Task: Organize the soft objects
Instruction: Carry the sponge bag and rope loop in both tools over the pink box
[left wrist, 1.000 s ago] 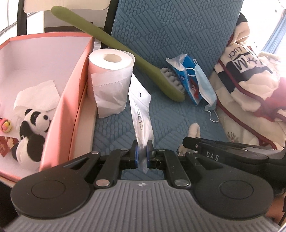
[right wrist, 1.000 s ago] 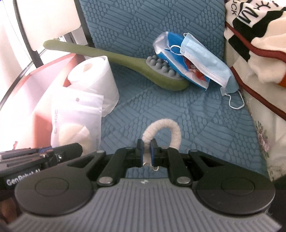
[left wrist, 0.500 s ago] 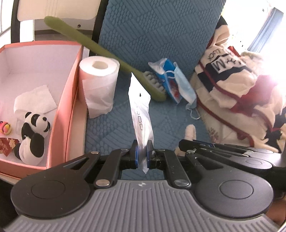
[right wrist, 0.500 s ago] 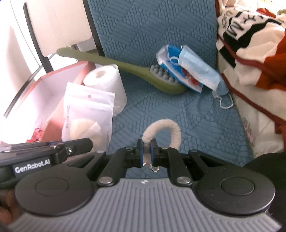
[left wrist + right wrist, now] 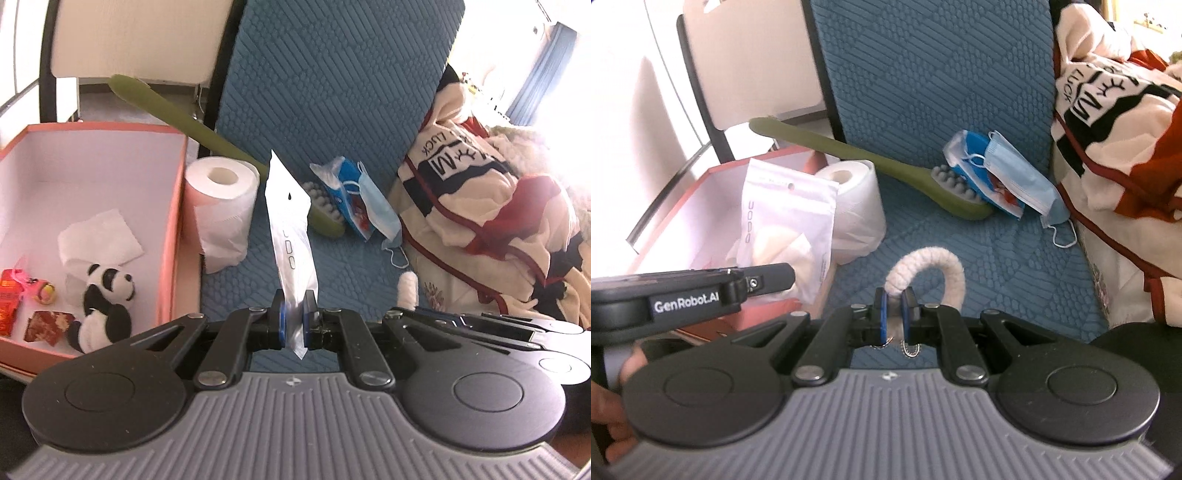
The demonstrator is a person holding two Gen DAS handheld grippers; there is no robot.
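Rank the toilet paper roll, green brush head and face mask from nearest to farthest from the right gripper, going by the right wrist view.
From the right gripper:
1. Toilet paper roll, up and left, beside the pink box.
2. Green brush head, beyond it, mid-cushion.
3. Face mask, farthest, right, by the blanket.

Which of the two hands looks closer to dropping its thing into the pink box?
Probably the left. Its gripper, clamping the white pouch, sits beside the pink box; the right gripper, holding a cream rope loop, is farther off.
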